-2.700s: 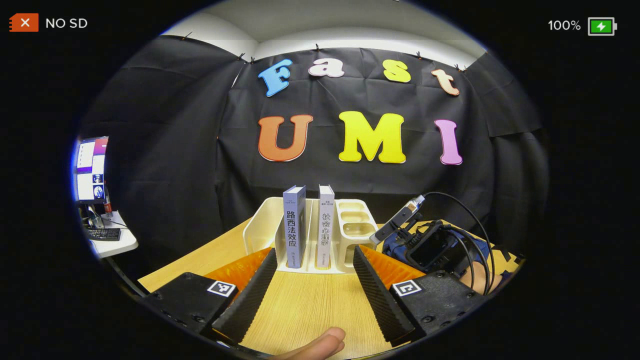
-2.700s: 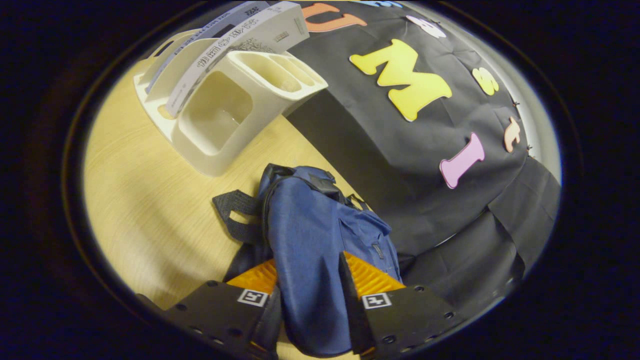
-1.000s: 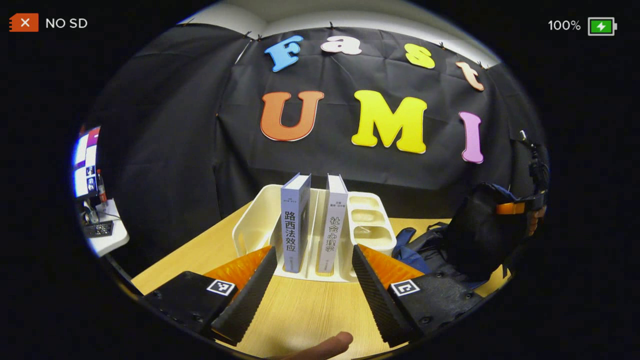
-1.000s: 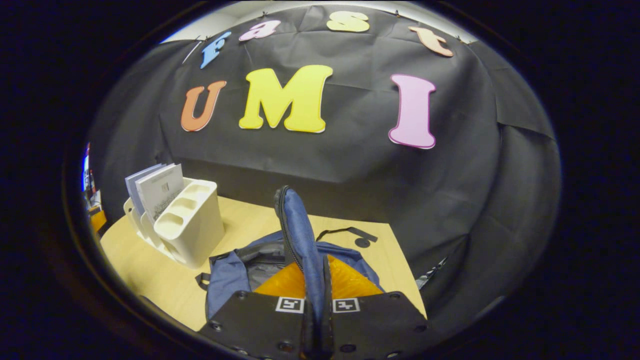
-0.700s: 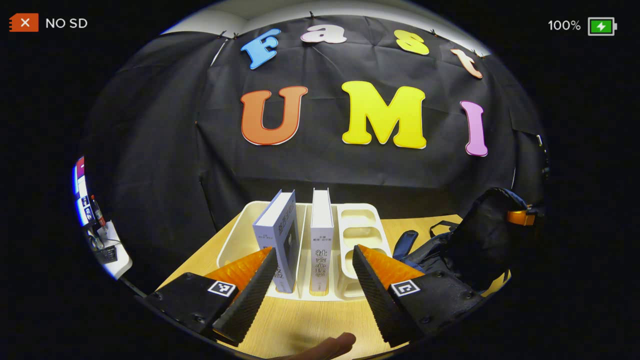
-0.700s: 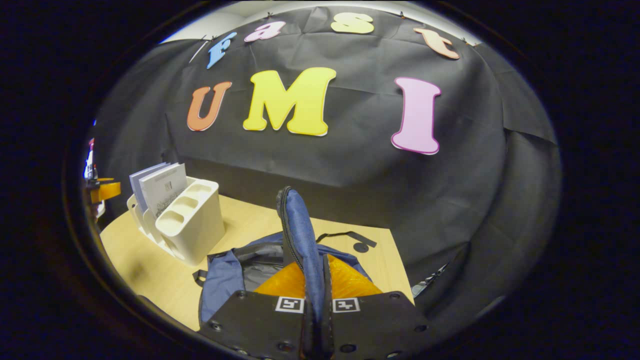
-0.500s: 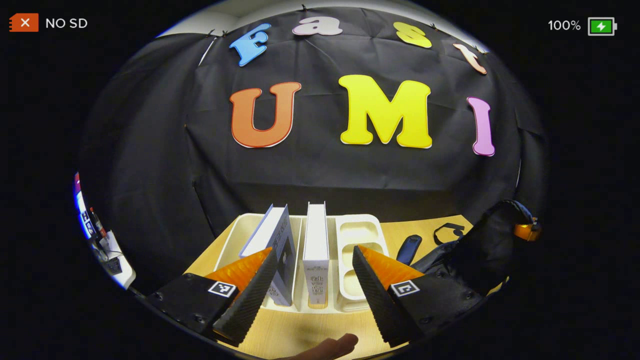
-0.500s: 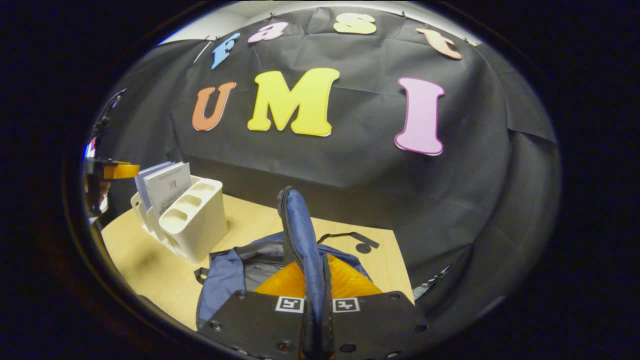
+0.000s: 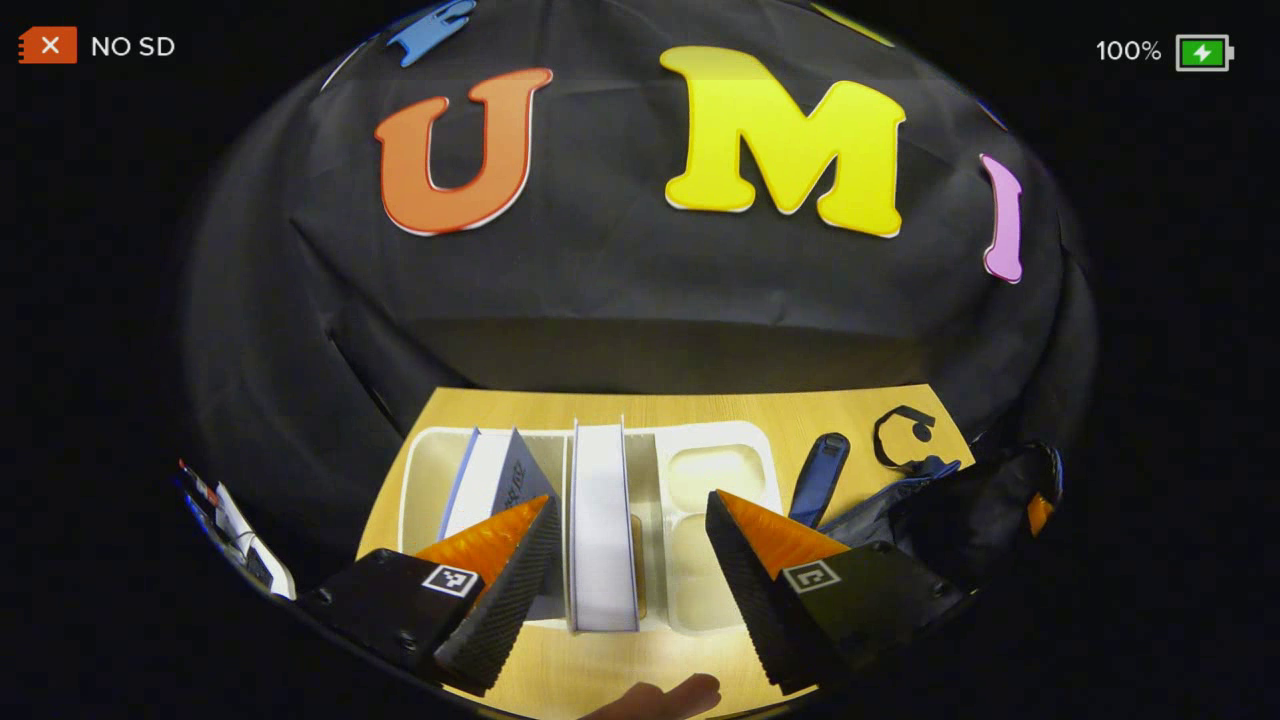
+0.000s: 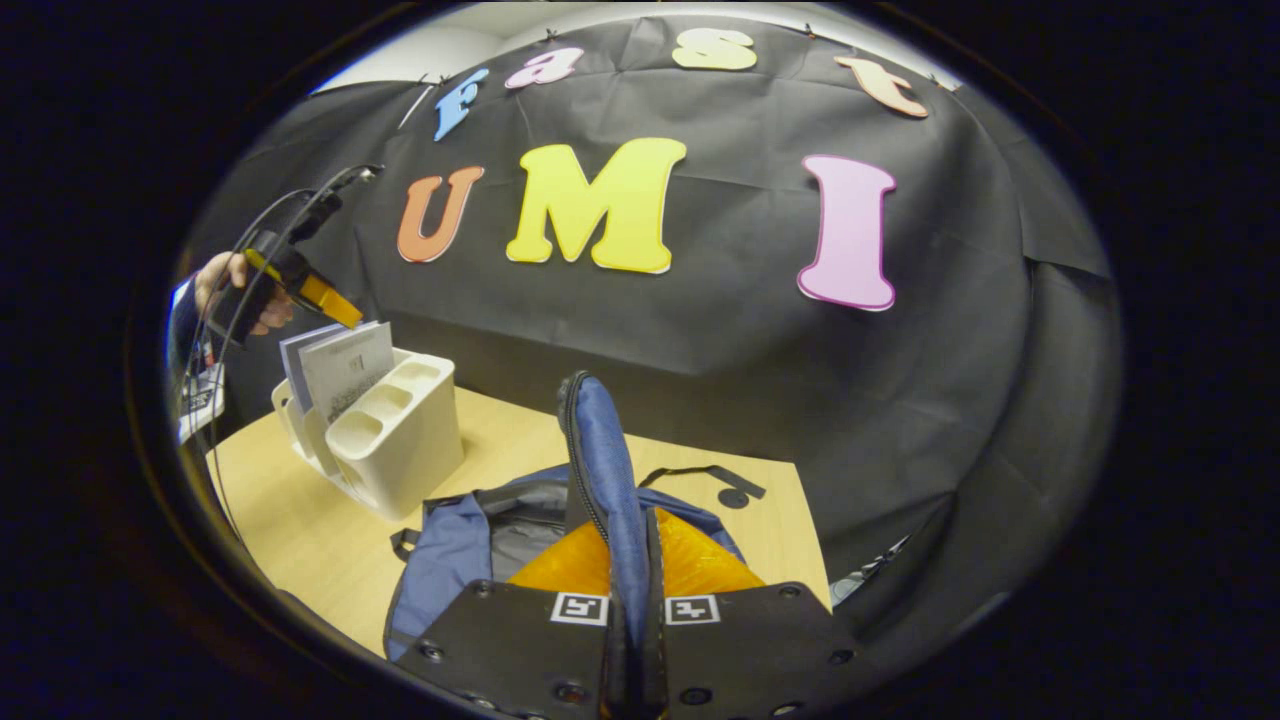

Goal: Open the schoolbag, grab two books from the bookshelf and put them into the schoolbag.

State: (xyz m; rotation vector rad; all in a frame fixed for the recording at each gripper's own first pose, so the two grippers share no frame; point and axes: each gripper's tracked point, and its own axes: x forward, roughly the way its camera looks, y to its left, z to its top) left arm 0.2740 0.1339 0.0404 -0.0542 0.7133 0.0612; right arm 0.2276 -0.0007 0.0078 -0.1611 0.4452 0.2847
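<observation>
Fingers first: the left gripper (image 9: 625,540) hangs over the rack (image 9: 715,445) with its fingers (image 9: 505,570) spread wide, nothing between them but air, the white book (image 9: 603,530) right below the gap. The second book (image 9: 500,475) leans beside it, one slot over toward the tabletop's left edge. Across the tabletop (image 10: 300,530), the right gripper (image 10: 632,600) has its fingers (image 10: 560,560) pinched tight on the flap (image 10: 598,460) of the bag (image 10: 440,560), holding it up so the mouth gapes. The bag sits near the right edge, the rack well apart from it toward the left. In the right gripper view, a hand (image 10: 235,285) carries the left gripper above the books.

These look like stiff, fairly thick books, probably with some weight, and the covers may be slick. Best bet is to clamp across the covers near the top, deep enough to stop any swing. The bag is soft cloth and will likely sag if let go.

Writing? There's print on the leaning book's cover, but it's too small to read.
</observation>
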